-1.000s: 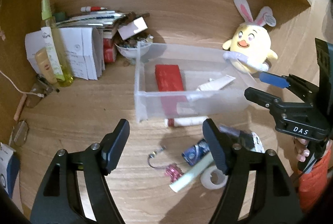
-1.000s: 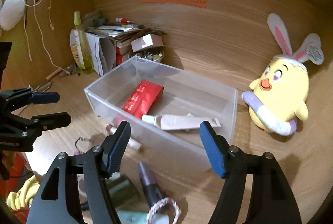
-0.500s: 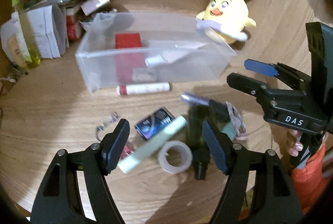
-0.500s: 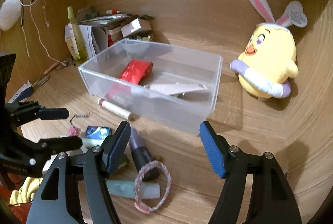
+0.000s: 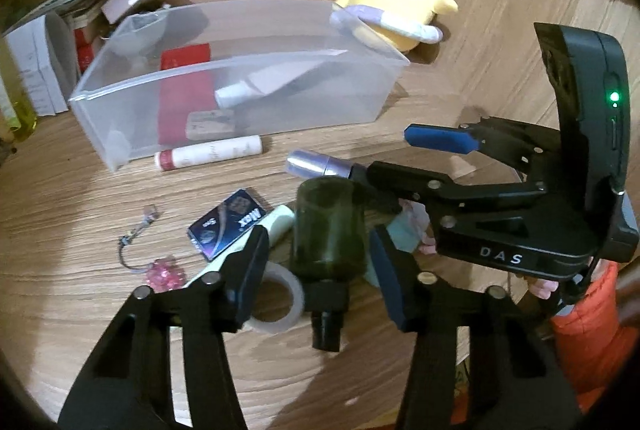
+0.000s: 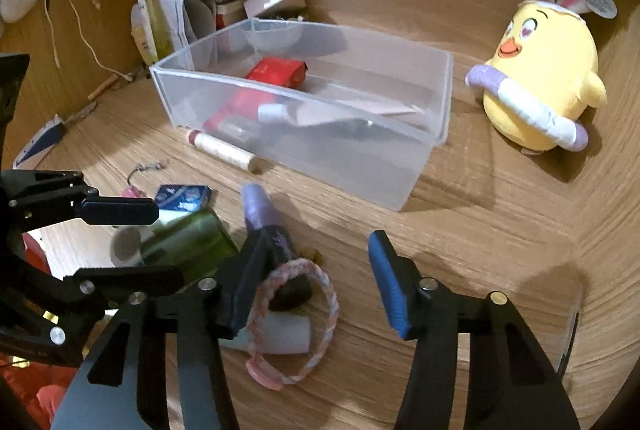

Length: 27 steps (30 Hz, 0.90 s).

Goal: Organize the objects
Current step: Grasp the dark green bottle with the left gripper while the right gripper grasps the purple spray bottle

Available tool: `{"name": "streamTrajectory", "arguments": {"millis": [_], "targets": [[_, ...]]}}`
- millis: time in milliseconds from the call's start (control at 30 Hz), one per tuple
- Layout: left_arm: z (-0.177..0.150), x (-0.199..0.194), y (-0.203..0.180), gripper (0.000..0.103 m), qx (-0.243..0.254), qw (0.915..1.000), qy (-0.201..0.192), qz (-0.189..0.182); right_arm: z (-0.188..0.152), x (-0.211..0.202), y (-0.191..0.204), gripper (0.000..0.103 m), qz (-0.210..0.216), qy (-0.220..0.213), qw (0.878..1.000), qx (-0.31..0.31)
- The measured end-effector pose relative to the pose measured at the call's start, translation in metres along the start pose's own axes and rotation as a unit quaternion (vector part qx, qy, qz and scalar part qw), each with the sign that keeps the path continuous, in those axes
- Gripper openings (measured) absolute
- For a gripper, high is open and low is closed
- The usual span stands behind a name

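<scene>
A dark green bottle [image 5: 328,230] lies on the wooden desk between the fingers of my left gripper [image 5: 320,242]. The jaws are closing around it, and a small gap shows at each pad. In the right wrist view the same bottle [image 6: 188,242] sits between the left gripper's fingers [image 6: 120,210]. My right gripper [image 6: 318,250] is also closing, low over a purple tube [image 6: 260,210] and a braided bracelet [image 6: 320,286], gripping neither. A clear plastic bin [image 5: 240,62] behind holds a red box [image 5: 184,102] and a white tube [image 5: 236,94].
Loose on the desk are a white-and-pink tube [image 5: 208,152], a blue packet [image 5: 228,226], a tape roll [image 5: 276,302], a pale green tube [image 5: 276,226] and a pink charm [image 5: 160,270]. A yellow plush chick [image 6: 540,78] sits right of the bin. Boxes and papers [image 6: 224,2] crowd the back left corner.
Both grippers have come down and in toward the loose items in front of the bin. Both pairs of jaws have narrowed. The green bottle now lies between the left fingers.
</scene>
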<state>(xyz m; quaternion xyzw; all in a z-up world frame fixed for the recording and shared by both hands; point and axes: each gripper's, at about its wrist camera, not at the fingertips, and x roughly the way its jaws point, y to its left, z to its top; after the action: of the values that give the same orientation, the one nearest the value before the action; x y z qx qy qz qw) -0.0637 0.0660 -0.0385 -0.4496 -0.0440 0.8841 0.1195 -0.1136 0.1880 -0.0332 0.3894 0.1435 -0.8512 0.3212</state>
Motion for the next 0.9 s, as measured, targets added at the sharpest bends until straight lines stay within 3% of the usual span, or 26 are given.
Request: {"name": "streamTrajectory", "arguments": {"millis": [400, 900], "targets": [[0.009, 0.029, 0.003, 0.042, -0.003, 0.9998, 0.019, -0.008, 0.001, -0.002, 0.003, 0.047, 0.006, 0.002, 1.000, -0.015], [0.024, 0.001, 0.042, 0.041, -0.049, 0.9982, -0.034, -0.010, 0.016, 0.032, 0.029, 0.043, 0.023, 0.033, 0.998, -0.052]]}}
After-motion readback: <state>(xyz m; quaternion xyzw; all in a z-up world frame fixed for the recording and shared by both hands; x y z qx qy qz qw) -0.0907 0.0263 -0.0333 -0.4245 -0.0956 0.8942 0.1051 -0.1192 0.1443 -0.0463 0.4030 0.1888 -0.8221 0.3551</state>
